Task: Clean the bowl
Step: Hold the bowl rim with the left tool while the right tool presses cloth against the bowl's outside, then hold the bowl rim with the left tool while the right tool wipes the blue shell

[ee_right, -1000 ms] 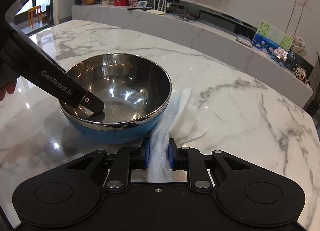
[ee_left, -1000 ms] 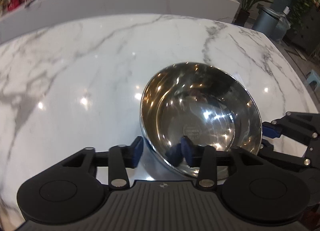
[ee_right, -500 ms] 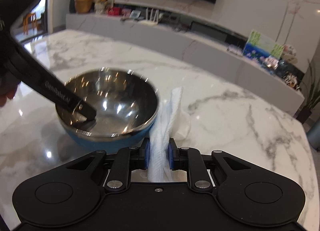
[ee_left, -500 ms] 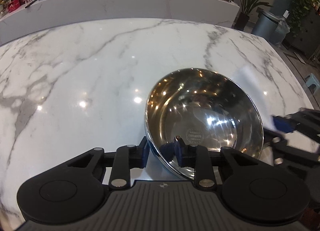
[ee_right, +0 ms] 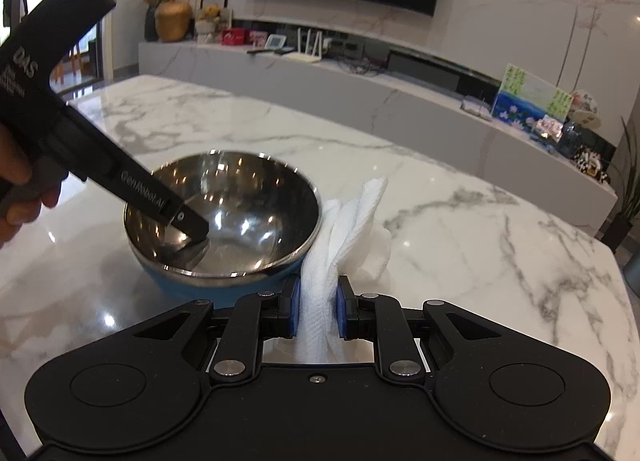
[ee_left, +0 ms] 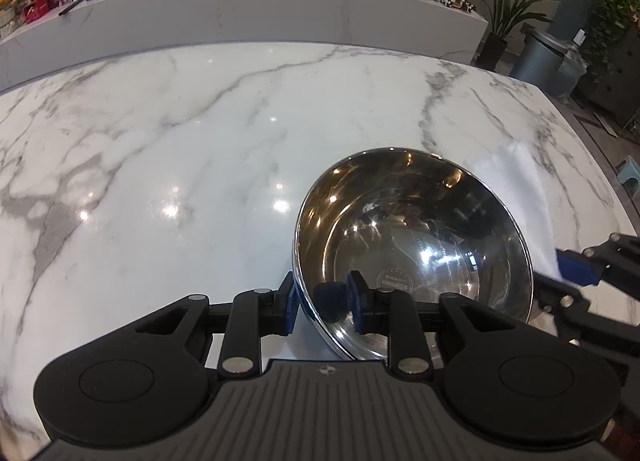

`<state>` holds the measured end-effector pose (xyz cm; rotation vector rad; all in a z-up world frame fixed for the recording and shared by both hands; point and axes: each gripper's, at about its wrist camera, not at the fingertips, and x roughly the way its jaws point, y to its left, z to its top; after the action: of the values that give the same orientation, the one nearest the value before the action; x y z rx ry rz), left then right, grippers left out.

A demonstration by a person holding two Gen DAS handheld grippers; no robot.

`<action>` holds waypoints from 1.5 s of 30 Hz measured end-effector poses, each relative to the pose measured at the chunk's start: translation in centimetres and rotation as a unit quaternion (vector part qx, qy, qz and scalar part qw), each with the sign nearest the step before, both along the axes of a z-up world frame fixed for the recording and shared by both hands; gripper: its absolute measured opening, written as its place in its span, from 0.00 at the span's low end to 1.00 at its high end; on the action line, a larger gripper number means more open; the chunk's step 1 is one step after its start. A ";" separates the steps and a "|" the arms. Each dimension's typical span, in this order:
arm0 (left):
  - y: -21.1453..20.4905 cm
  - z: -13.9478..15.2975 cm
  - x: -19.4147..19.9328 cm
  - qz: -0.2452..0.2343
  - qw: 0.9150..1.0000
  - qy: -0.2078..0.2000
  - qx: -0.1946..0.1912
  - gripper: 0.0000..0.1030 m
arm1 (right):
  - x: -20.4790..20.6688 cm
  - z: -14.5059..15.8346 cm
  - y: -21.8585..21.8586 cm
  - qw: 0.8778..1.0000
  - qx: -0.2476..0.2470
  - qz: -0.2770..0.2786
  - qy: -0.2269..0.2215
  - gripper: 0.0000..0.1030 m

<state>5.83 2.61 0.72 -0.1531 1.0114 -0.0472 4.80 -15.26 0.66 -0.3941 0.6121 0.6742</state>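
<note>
A steel bowl (ee_left: 420,245) with a blue outside (ee_right: 224,285) sits on the white marble table (ee_left: 200,141). My left gripper (ee_left: 322,303) straddles the bowl's near rim, one pad outside and one inside. Its jaws are opening, and the inner pad stands a little off the wall. In the right wrist view its finger (ee_right: 188,221) reaches down into the bowl. My right gripper (ee_right: 318,313) is shut on a crumpled white paper towel (ee_right: 352,229), just right of the bowl and outside it. The right gripper (ee_left: 576,269) also shows at the left wrist view's right edge.
A hand (ee_right: 16,181) holds the left gripper's handle at the left. A long marble sideboard (ee_right: 360,93) with small items runs behind the table. A grey bin (ee_left: 540,57) and plants (ee_left: 612,9) stand beyond the table's far right corner.
The left jaws narrowed around the bowl's rim, then widened a little. The right gripper, still holding the towel, tipped upward so more of the room shows.
</note>
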 end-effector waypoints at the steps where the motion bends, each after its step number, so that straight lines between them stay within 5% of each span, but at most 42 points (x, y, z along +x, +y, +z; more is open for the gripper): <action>1: 0.0 -0.1 0.0 -0.001 1.000 0.002 -0.003 0.34 | 0.0 -0.2 0.2 1.000 -0.004 0.003 0.004 0.16; 11: -0.2 -0.2 -0.1 -0.008 1.000 0.003 0.000 0.38 | -0.4 -1.0 1.0 0.999 -0.026 0.017 0.018 0.16; 18: 0.2 -0.1 0.3 -0.001 1.000 -0.014 0.009 0.24 | -0.6 -0.3 0.1 1.000 -0.001 -0.007 -0.004 0.16; 26: 0.2 0.0 0.3 0.000 1.000 -0.016 0.012 0.22 | -0.7 0.8 -0.9 0.999 0.038 -0.019 -0.029 0.16; 30: 0.3 -0.2 0.3 0.006 1.000 0.001 -0.003 0.42 | -0.5 0.6 -0.5 0.999 0.029 -0.012 -0.021 0.16; 33: 0.1 -0.3 0.2 0.002 1.000 0.008 -0.007 0.42 | -0.4 0.4 -0.1 1.000 0.022 -0.006 -0.013 0.16; 45: 0.1 0.1 0.2 -0.007 1.000 -0.016 0.013 0.26 | -0.1 -1.2 1.0 1.000 -0.014 0.012 0.023 0.16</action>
<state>5.99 2.66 0.80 -0.1212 0.9817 -0.0490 4.67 -14.22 -0.53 -0.4127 0.6623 0.6994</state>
